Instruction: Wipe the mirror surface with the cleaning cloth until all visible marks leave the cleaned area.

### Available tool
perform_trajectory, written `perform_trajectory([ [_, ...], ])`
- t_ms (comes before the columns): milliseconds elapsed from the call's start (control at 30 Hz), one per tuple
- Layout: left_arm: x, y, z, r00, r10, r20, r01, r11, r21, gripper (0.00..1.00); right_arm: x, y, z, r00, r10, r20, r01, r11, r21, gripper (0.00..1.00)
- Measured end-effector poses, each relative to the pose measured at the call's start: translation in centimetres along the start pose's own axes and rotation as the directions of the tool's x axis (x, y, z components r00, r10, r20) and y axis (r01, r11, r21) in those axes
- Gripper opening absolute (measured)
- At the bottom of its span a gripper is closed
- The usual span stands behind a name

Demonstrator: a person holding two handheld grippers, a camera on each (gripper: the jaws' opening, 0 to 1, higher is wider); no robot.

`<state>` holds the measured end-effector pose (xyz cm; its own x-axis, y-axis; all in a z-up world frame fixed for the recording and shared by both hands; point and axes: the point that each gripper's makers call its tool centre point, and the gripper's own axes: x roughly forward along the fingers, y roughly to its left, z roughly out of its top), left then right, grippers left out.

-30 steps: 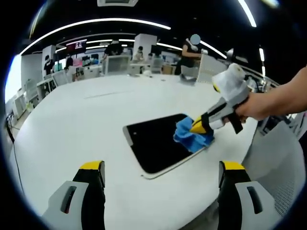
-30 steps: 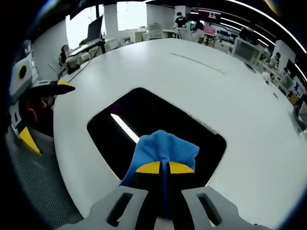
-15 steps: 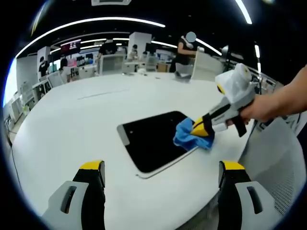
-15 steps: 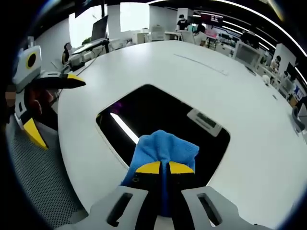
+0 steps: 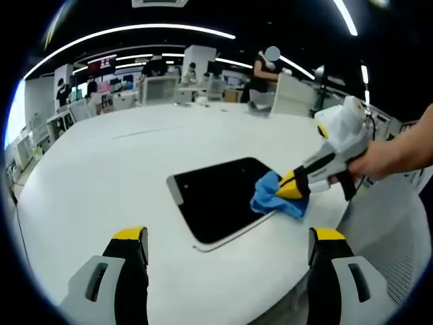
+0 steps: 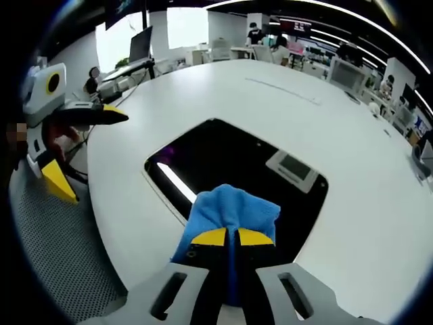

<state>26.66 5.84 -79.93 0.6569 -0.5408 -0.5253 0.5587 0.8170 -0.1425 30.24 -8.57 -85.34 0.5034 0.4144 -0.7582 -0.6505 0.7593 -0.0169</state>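
Note:
A dark rectangular mirror (image 5: 216,200) (image 6: 237,169) lies flat on the white round table (image 5: 101,169) (image 6: 365,176). My right gripper (image 6: 231,237) (image 5: 291,185) is shut on a blue cleaning cloth (image 6: 226,213) (image 5: 274,196), which rests on the mirror's edge nearest that gripper. A ceiling light streak is reflected in the glass. My left gripper (image 5: 226,237) stands open above the table's near edge, nothing between its jaws, short of the mirror. It also appears in the right gripper view as the left gripper (image 6: 61,135), off the table's left side.
A grey mesh chair (image 5: 392,237) (image 6: 61,271) stands beside the table. Desks, monitors and several people (image 5: 267,71) fill the office beyond the far edge of the table. A thin seam line (image 5: 145,132) crosses the tabletop.
The right gripper has slid the cloth from the mirror's inner area out to its edge. Both views shifted slightly with the hands.

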Motion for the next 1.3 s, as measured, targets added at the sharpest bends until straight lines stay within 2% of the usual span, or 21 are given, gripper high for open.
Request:
perform_trajectory([
  [533,-0.1,0.1,0.1,1.0,0.005,0.009,-0.005,1.0,0.0,0.99,-0.4,0.9,-0.5,1.0,0.015,0.004,-0.016,1.0,0.023,0.0],
  [1300,-0.2,0.2,0.3,1.0,0.008,0.017,-0.007,1.0,-0.015,0.99,-0.5,1.1,-0.5,0.999,0.035,0.005,-0.035,0.999,0.015,0.0],
])
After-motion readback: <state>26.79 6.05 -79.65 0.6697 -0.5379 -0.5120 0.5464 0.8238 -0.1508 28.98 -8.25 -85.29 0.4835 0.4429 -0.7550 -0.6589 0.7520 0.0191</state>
